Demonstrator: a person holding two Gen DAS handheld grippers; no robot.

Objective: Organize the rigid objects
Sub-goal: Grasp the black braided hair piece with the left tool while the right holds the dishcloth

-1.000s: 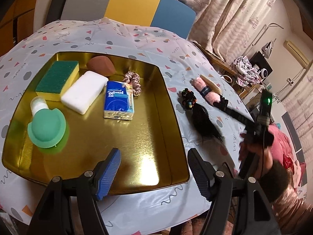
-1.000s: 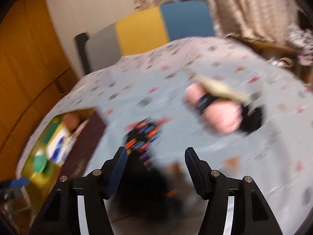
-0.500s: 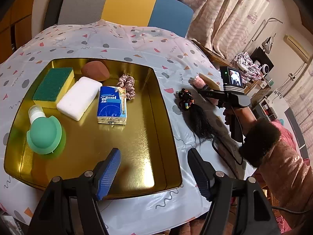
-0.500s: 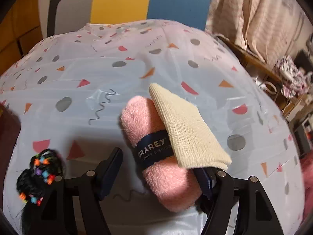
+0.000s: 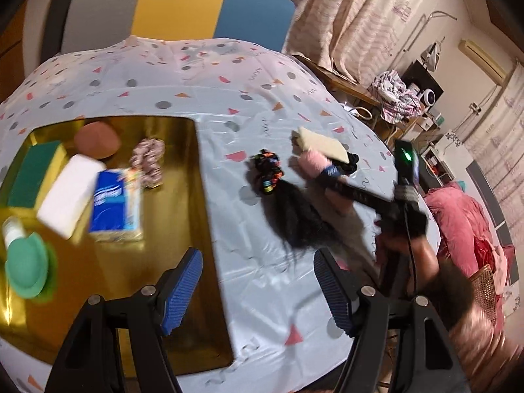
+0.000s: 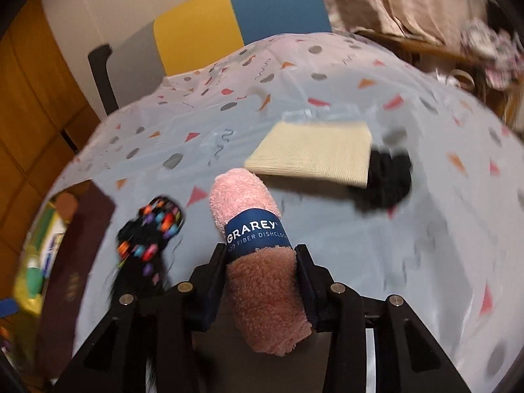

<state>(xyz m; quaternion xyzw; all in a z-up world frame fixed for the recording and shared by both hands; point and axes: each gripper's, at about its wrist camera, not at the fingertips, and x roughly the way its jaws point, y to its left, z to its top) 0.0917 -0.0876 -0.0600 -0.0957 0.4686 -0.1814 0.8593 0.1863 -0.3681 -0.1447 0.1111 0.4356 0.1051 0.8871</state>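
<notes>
1. Your right gripper point(image 6: 262, 281) has just been closing and now pinches the rolled pink dishcloth point(image 6: 258, 255) between its pads, near the blue paper band; the roll sticks out ahead of the jaws
2. Just beyond that roll, ahead and to the right, lies the folded cream cloth point(image 6: 314, 157), with a black scrunchie point(image 6: 386, 177) touching its far right edge; both are on the tablecloth point(image 6: 360, 91)
3. To the left of your right gripper sits the black hairpiece with coloured beads point(image 6: 154, 226), not yet picked up
4. Your left gripper point(image 5: 258, 291) stands wide apart with nothing between its blue pads; it hovers over the near right edge of the gold tray point(image 5: 183, 229)
5. Ahead and left of it, inside the tray, are the tissue pack point(image 5: 116, 206), white sponge block point(image 5: 70, 195), green-and-yellow sponge point(image 5: 34, 173), brown sponge point(image 5: 96, 139), patterned scrunchie point(image 5: 149, 160), green lid point(image 5: 28, 267) and small white bottle point(image 5: 13, 231)
6. My reading: you are well along, about seven items in the tray; the dishcloth in your grip, the cream cloth, black scrunchie and hairpiece are left outside
</notes>
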